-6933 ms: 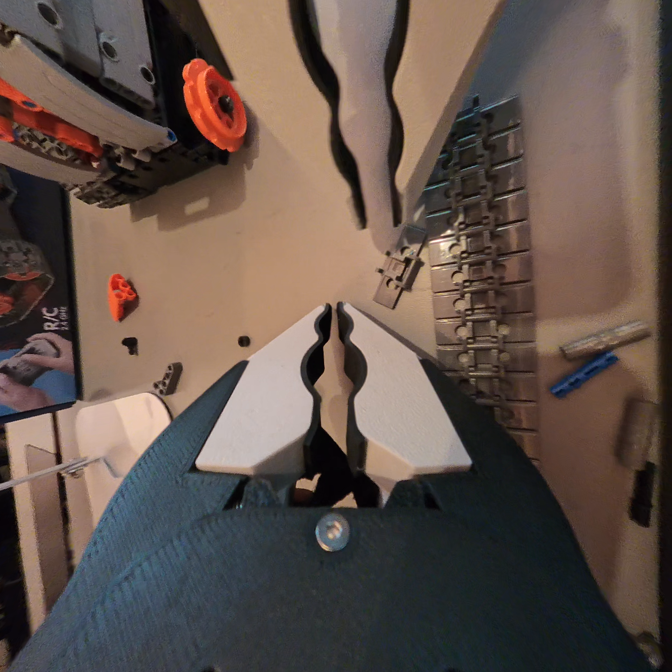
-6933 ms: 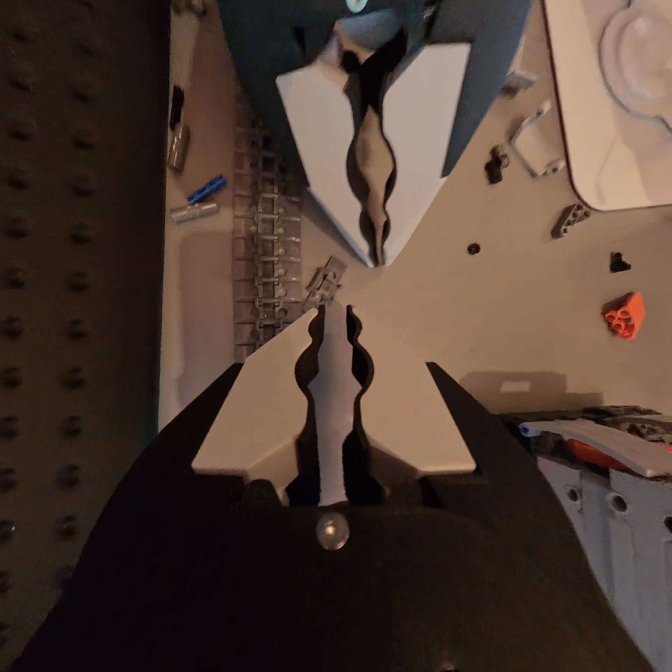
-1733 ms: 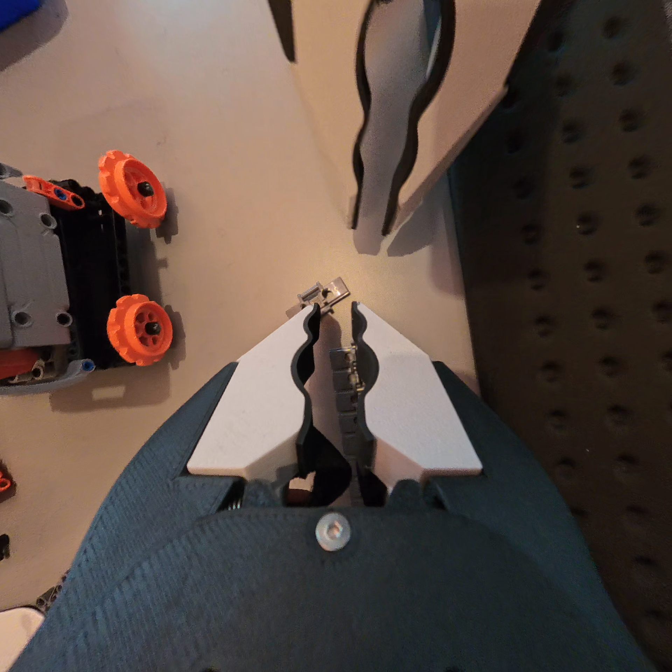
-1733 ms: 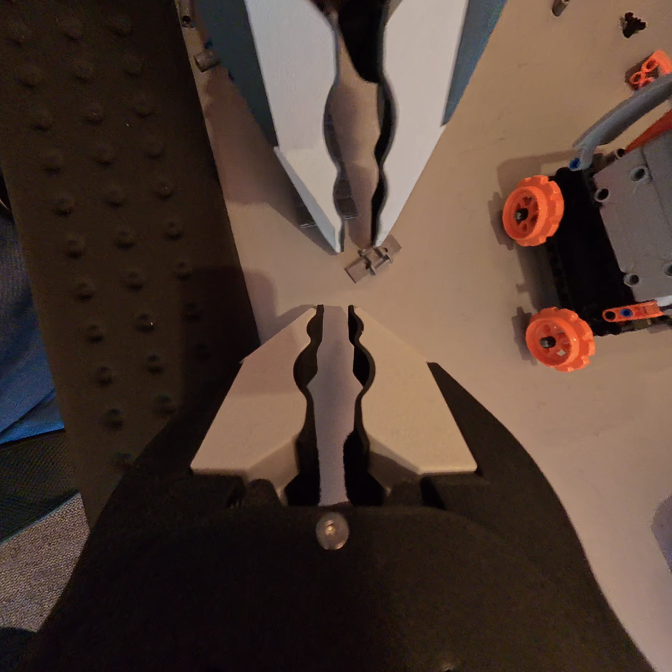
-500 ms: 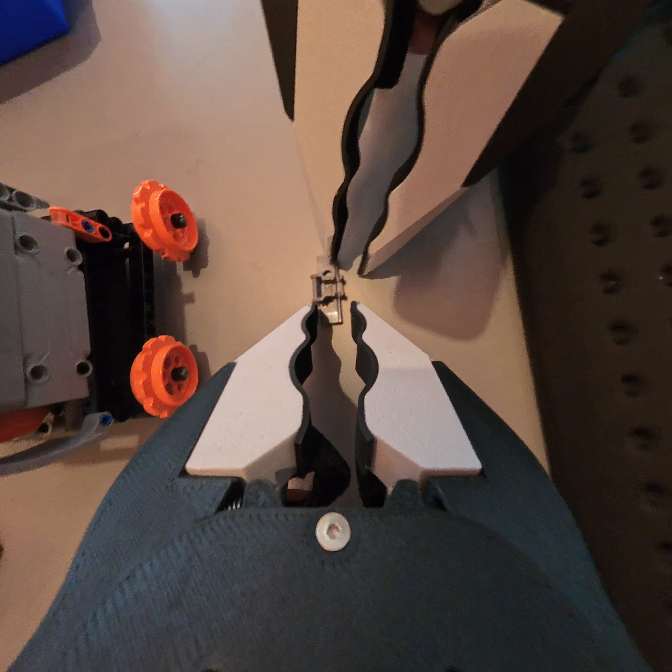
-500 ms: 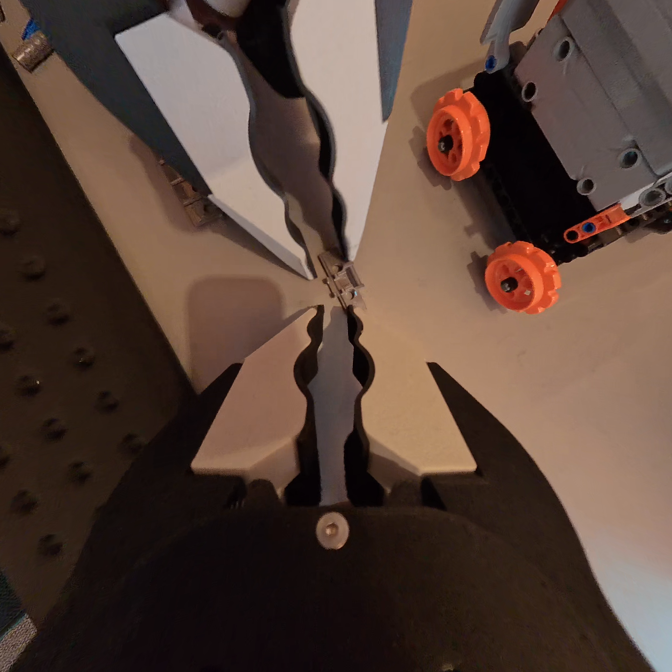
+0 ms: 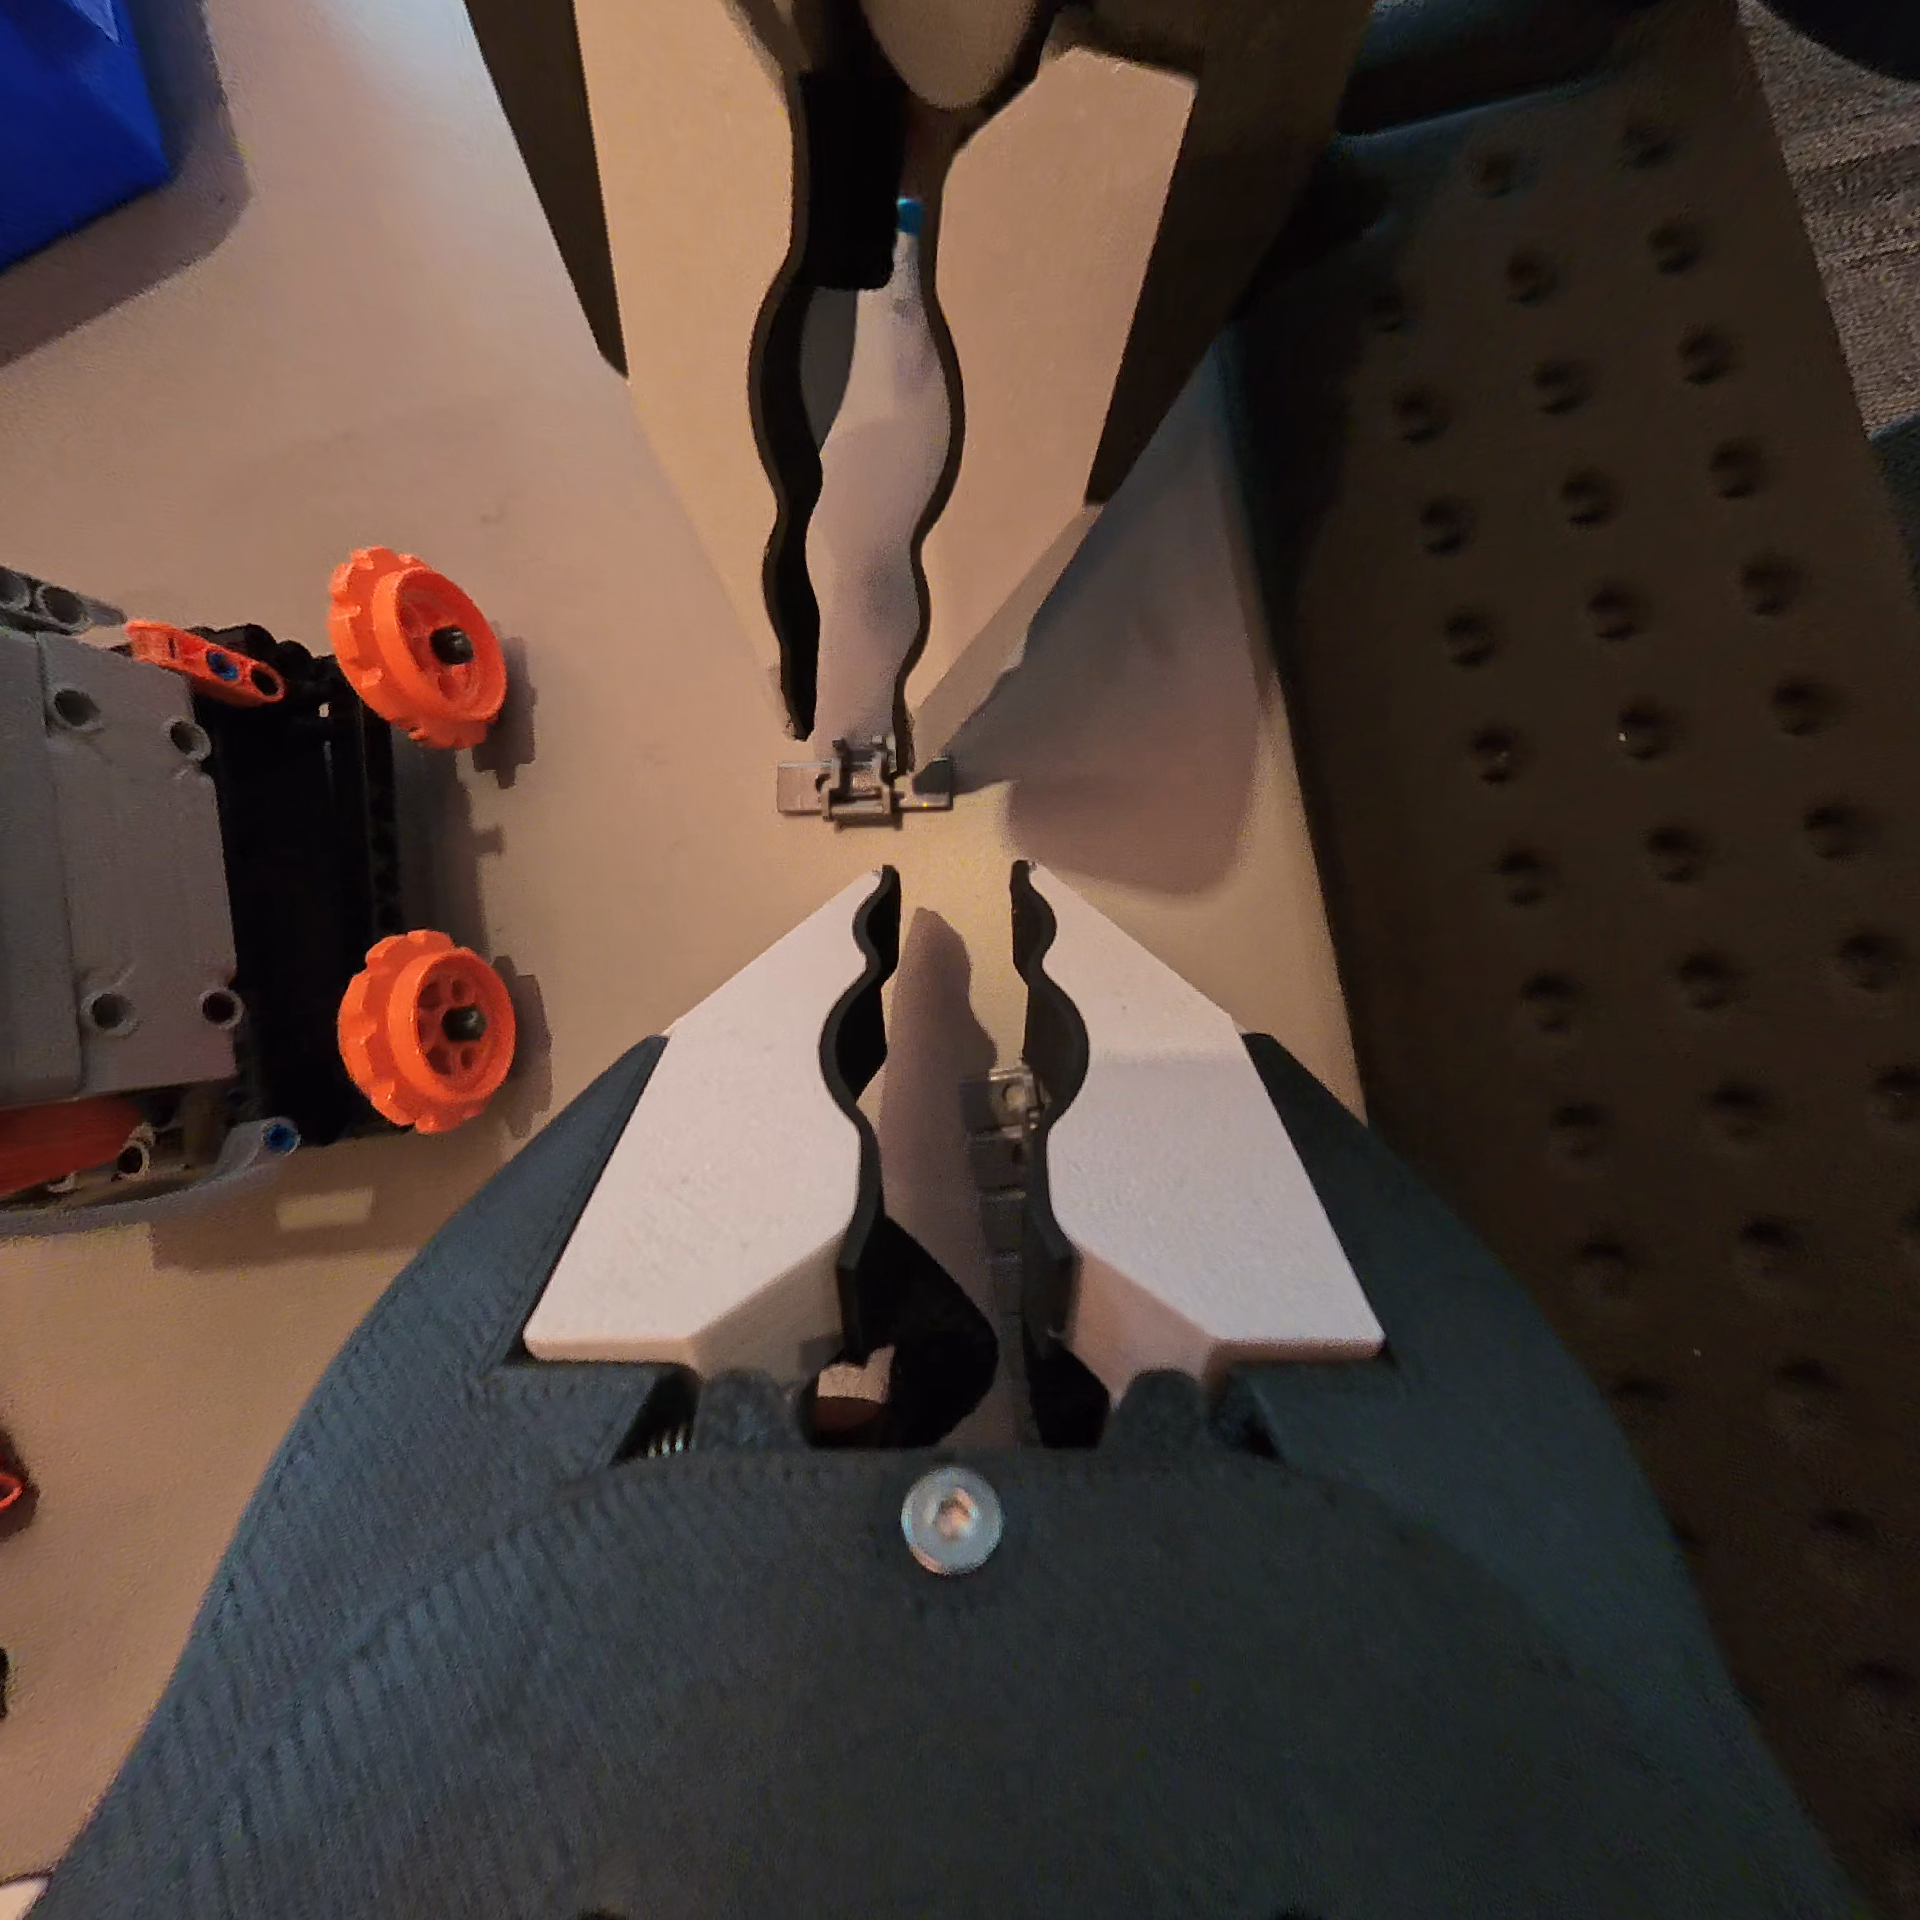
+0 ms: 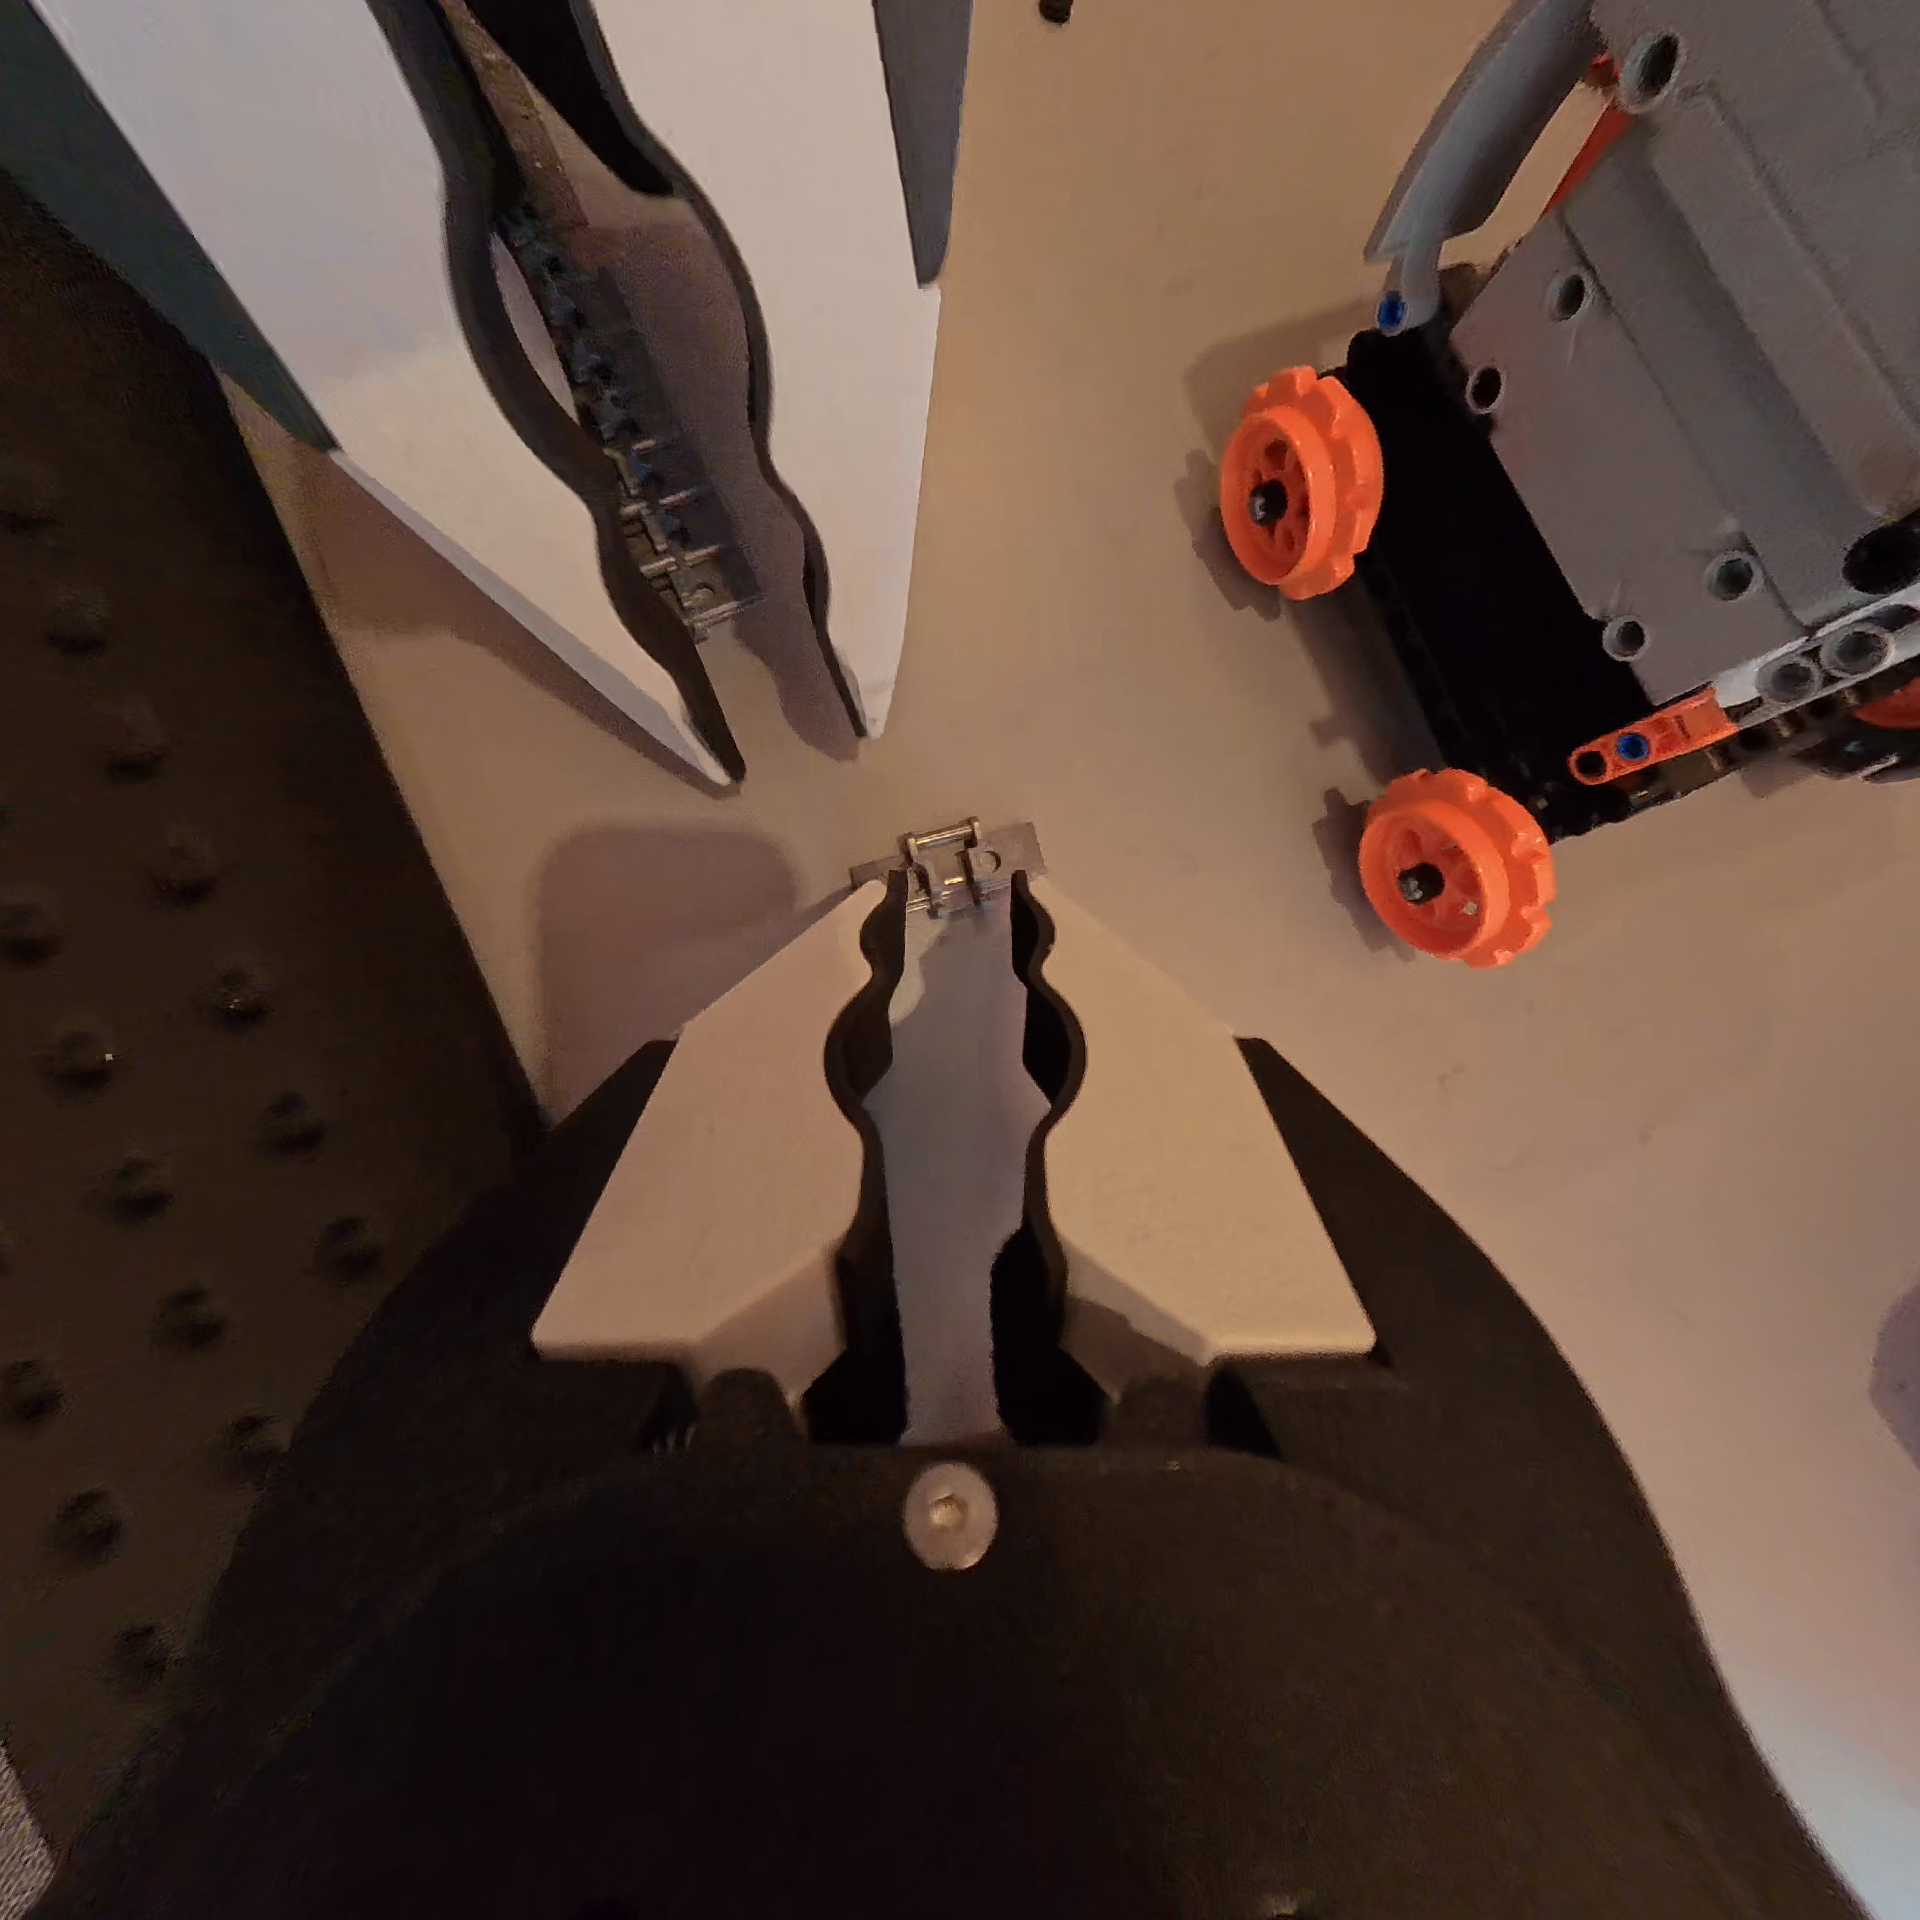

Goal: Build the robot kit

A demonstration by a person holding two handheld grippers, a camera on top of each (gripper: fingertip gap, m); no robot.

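1. Left wrist view: left tongs parted, a strip of grey track links lying against the right finger; cannot tell if gripped. Single grey link ahead on surface.
2. Right wrist view: right tongs slightly apart, tips astride the link. Small, stiff, light; best pinched across its middle.

Dim, warm indoor lighting in both wrist views; the bench glows tan, brightest ahead-left of the left tongs. Soft shadows spread beside the right tongs. Wide-angle distortion bends the edges; far tongs and corners are slightly blurred
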